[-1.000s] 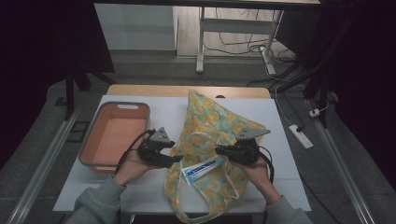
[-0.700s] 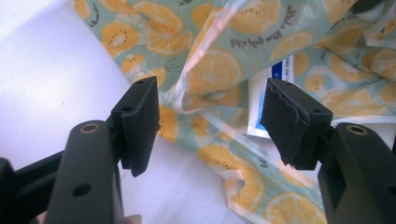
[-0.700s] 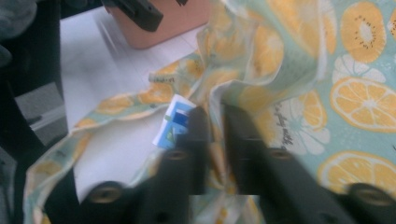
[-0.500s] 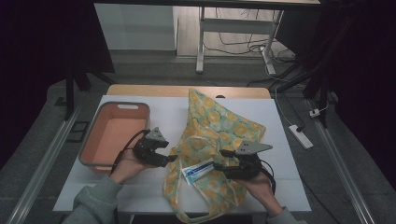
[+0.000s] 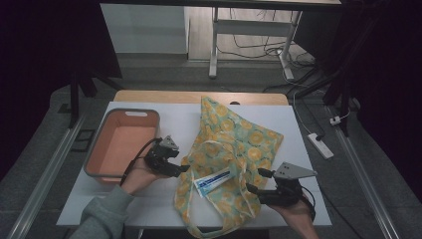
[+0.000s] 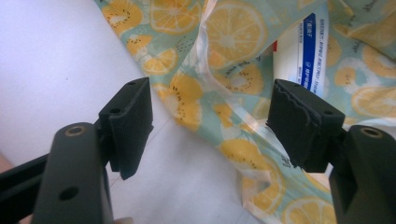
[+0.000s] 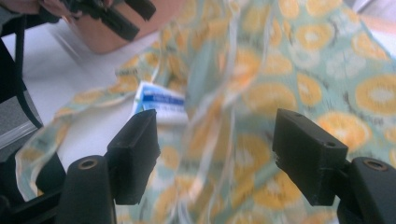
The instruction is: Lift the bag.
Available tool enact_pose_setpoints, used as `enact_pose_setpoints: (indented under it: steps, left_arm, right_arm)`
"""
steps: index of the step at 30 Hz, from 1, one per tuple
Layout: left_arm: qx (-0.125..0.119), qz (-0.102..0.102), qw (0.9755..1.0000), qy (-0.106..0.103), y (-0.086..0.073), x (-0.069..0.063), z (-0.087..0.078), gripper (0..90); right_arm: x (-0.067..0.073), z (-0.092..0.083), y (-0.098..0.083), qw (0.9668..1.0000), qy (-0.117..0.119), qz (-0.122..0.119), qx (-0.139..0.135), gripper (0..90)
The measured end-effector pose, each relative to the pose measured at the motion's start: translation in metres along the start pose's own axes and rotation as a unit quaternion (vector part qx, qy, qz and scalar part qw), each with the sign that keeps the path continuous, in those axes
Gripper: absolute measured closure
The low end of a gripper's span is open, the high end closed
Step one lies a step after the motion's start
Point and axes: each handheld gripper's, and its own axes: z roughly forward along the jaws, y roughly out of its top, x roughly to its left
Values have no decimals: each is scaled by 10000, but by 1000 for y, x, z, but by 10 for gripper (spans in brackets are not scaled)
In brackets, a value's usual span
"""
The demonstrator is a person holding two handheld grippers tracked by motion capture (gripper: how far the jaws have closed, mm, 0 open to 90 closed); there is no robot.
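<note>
High view: orange tray (image 5: pixel 124 144) left of fruit-print bag (image 5: pixel 234 144), toothpaste tube (image 5: pixel 213 181) inside.

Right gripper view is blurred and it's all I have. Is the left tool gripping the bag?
Observer: No. The left tool has just been opening its jaws. The bag edge lies between them, unpinched.
Operator: Where's the tube?
Observer: In the high view the tube lies on the bag's near half, between the two tools.
Operator: And my right tool?
Observer: The right tool sits at the bag's right side, near the table's front edge. Its jaws have just been opening and grip nothing.
</note>
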Motion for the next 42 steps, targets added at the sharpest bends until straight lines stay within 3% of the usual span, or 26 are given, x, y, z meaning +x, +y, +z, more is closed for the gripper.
enact_pose_setpoints:
  steps: [4, 9, 15, 20, 24, 26, 27, 28, 29, 33, 35, 37, 40, 41, 42]
  left_arm:
    - [86, -98, 9999, 70, 5, 2, 9, 301]
    - [193, -71, 9996, 178, 13, -3, 17, 301]
    - [396, -117, 9988, 281, 22, -6, 30, 327]
    - [772, -215, 9962, 346, 24, -9, 40, 567]
    - [937, -167, 9953, 161, 20, -13, 40, 766]
    - [987, -147, 9950, 79, 17, -14, 37, 824]
    - [1028, -121, 9946, 23, 15, -14, 36, 861]
    - [1040, -118, 9945, -38, 14, -14, 34, 873]
    - [1030, -122, 9945, -109, 12, -14, 32, 873]
    - [976, -155, 9946, -313, 6, -11, 26, 883]
    - [907, -191, 9948, -418, 2, -9, 22, 884]
    - [828, -198, 9952, -491, 0, -8, 16, 885]
    - [587, -217, 9961, -624, -3, -7, 4, 885]
    - [485, -209, 9963, -681, -3, -6, -2, 886]
    - [353, -203, 9965, -730, -4, -6, -7, 886]
  right_arm:
    - [1, -3, -14, 9999, 1, 138, 95, 307]
    - [4, -1, -29, 9994, 15, 195, 297, 298]
    - [2, 0, -36, 9990, 20, 269, 365, 297]
    - [5, 4, -43, 9977, 1, 380, 562, 287]
    - [12, 11, -51, 9944, -122, 444, 953, 266]
    - [16, 16, -55, 9923, -69, 505, 1132, 278]
    - [19, 19, -57, 9907, -90, 502, 1265, 299]
    - [23, 26, -59, 9870, -106, 467, 1534, 335]
    - [23, 26, -59, 9870, -106, 467, 1534, 335]
    - [34, 33, -59, 9833, -71, 293, 1795, 514]
    - [41, 34, -57, 9808, -91, 90, 1943, 670]
    - [44, 34, -56, 9793, 38, 38, 2021, 844]
    - [44, 31, -53, 9805, 206, -44, 1953, 888]
    - [41, 23, -46, 9863, 345, -86, 1614, 892]
    - [41, 23, -46, 9863, 345, -86, 1614, 892]
